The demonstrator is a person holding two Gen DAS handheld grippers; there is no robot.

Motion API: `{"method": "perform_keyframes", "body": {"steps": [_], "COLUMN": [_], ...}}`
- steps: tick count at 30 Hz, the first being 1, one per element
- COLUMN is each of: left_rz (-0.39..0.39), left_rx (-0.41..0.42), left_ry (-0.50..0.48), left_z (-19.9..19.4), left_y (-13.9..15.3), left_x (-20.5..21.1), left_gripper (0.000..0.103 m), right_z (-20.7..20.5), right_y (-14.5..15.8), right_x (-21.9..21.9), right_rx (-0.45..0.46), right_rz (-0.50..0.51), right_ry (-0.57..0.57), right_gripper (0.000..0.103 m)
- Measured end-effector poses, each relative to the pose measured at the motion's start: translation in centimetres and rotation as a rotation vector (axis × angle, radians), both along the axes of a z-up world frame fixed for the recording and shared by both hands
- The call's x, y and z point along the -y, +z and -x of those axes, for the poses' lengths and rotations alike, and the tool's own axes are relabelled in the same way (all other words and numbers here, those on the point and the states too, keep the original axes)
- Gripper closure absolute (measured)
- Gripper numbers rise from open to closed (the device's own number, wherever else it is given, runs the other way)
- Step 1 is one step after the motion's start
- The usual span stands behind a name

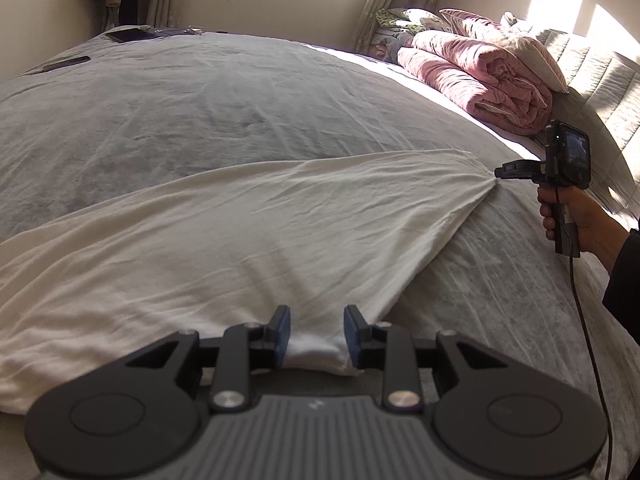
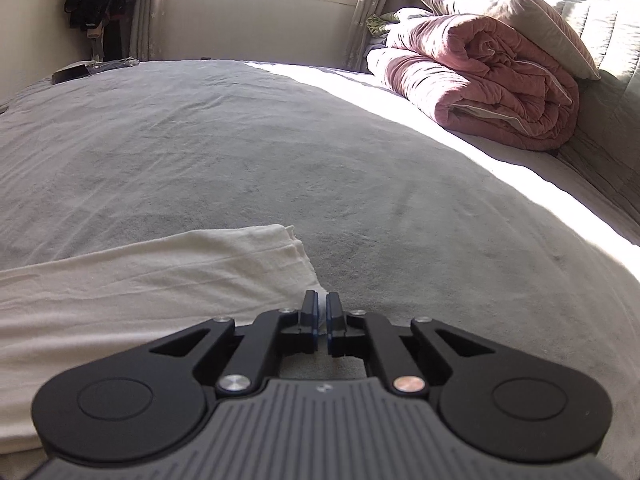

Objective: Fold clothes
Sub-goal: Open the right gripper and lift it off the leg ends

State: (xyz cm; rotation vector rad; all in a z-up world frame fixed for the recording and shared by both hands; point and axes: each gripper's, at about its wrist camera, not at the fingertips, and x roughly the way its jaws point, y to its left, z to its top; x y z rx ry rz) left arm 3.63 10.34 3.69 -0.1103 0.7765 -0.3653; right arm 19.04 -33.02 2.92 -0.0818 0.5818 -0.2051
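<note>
From the left wrist view we see what the other camera cannot: the whole white garment (image 1: 224, 240) spread wide across the grey bedspread (image 1: 192, 92), and the right gripper (image 1: 500, 172) out at the garment's far right corner, held by a hand (image 1: 572, 220) with a cable trailing from the handle. There the cloth gathers into a point at that gripper's tip. Our left gripper (image 1: 316, 336) has its jaws spread, with a folded edge of the white fabric lying between the blue pads (image 1: 282, 338); whether they press on it we cannot tell. A small marking on the right gripper's side is too blurred to read. From the right wrist view we see only a bunched end of the garment (image 2: 152, 276) at the left, and the right gripper (image 2: 321, 320) with jaws nearly pressed together, pinching a small wad of white cloth. A rolled pink quilt (image 2: 480, 80) sits by the headboard, under a pillow (image 2: 516, 20).
</note>
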Motion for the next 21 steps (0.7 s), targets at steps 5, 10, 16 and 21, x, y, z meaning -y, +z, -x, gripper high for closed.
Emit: {"method": "perform_keyframes", "body": {"steps": [5,10,16,21], "left_rz": [0.026,-0.008,-0.027,-0.03], "left_rx": [0.005,-0.009,-0.007,-0.007], "left_ry": [-0.002,-0.041,-0.052,-0.055], "left_z": [0.1,0.2,0.2,0.3], "left_y": [0.2,-0.8,-1.2,-1.1], "left_x": [0.0,1.5,1.9,1.7], "left_gripper": [0.073,0.073,0.071,0.071], "right_z": [2.2,6.0,9.3,8.7], "right_y": [1.4,2.1,0.5,-0.5], "right_x": [-2.8,-9.8,-16.2,-13.9], "right_rx": [0.024,-0.013,-0.096,-0.132], "right_rz": [-0.033,-0.105,-0.074,-0.083], "right_ry": [0.109,0.418,0.669,0.585], "right_gripper": [0.089,0.089,0.089,0.098]}}
